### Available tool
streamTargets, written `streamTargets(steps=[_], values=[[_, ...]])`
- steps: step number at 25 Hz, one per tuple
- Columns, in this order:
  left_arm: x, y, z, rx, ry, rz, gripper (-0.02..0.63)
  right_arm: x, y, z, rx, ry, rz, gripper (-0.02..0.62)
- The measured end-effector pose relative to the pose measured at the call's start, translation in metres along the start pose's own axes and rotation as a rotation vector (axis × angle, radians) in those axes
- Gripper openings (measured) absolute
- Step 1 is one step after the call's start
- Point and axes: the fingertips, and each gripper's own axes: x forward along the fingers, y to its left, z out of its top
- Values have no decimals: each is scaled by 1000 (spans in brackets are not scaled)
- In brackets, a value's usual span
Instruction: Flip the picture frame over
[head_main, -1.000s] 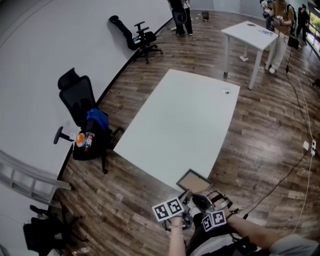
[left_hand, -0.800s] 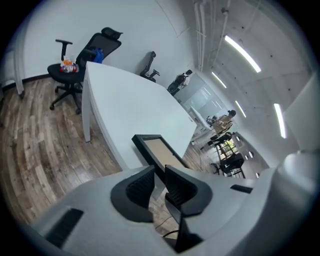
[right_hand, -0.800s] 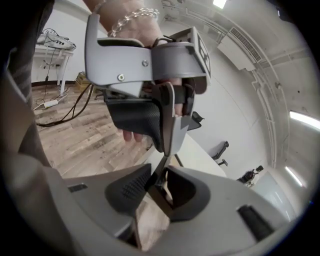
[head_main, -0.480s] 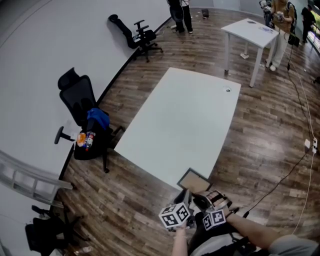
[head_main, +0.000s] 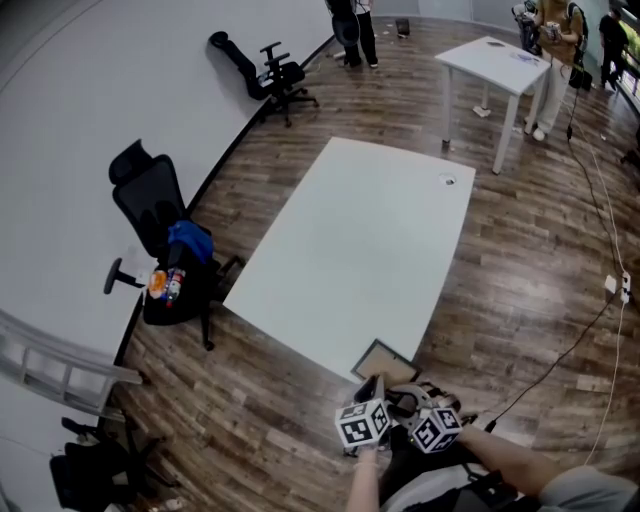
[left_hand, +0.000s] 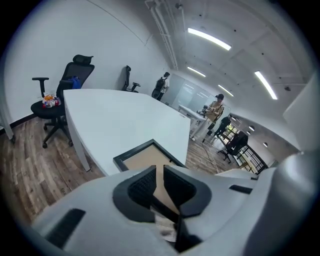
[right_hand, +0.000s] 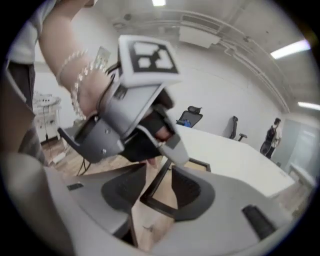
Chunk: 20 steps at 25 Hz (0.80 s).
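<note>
Black-rimmed picture frame (head_main: 386, 362) sits at the table's (head_main: 350, 240) near edge, left gripper (left_hand: 160, 175) closing tight on its rim, right gripper (right_hand: 159, 175) opening, loose around its corner.

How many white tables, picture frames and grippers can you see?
White tables: 2, the big table and the small table.
Picture frames: 1.
Grippers: 2; the left gripper has fingers closing on the picture frame, the right gripper has fingers opening with it between them.
Total: 5.
</note>
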Motion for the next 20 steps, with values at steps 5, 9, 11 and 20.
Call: streamTargets(steps=[5,9,11,20], values=[[0,9,2,-15,-28,17,49,-14,-54,-9,247,-13,-133,163],[-6,7,10,36,-106,73,49,-18,-82,-15,293,23,-189,163],[-10,4,14,71,-163,106,49,-18,-86,-15,313,15,-187,163],[-23,4,23,111,-274,222,49,-16,-98,-14,382,-8,-169,163]])
